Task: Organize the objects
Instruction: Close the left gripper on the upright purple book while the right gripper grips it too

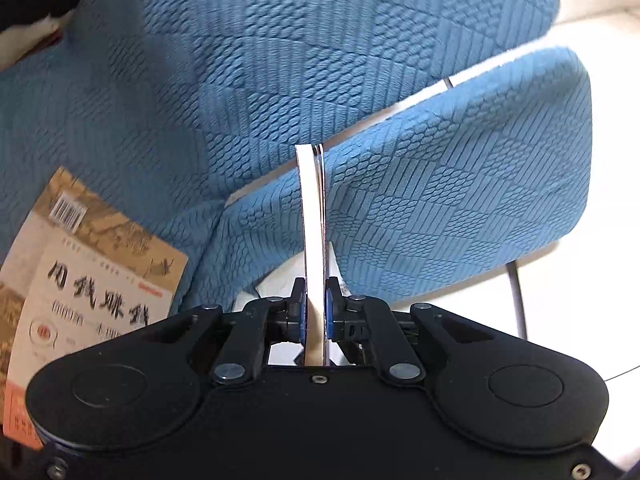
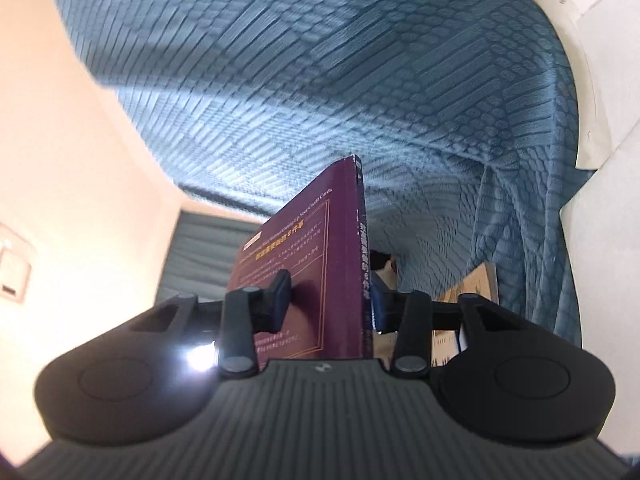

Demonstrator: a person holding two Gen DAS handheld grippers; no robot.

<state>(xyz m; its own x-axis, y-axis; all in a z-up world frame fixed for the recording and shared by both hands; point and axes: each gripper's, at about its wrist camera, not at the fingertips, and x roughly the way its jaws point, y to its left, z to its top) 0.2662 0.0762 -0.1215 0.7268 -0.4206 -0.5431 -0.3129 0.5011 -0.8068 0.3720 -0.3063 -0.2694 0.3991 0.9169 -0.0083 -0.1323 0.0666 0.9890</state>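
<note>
In the left wrist view my left gripper (image 1: 316,300) is shut on a thin white-edged book (image 1: 312,220), seen edge-on and standing upright between the blue pads. It hangs over a blue textured sofa cover (image 1: 240,80). A tan book with black characters (image 1: 92,280) lies on that cover at the lower left. In the right wrist view my right gripper (image 2: 330,296) is shut on a maroon book (image 2: 320,248) with gold lettering, one pad on its cover, the other on its far side by the spine. The tan book (image 2: 476,288) shows behind the right finger.
A blue-covered cushion or armrest (image 1: 460,200) juts out on the right, with white floor (image 1: 580,300) and a thin black cable (image 1: 516,300) beyond it. In the right wrist view a cream wall (image 2: 60,160) with a socket (image 2: 14,272) stands left and a white panel (image 2: 600,80) right.
</note>
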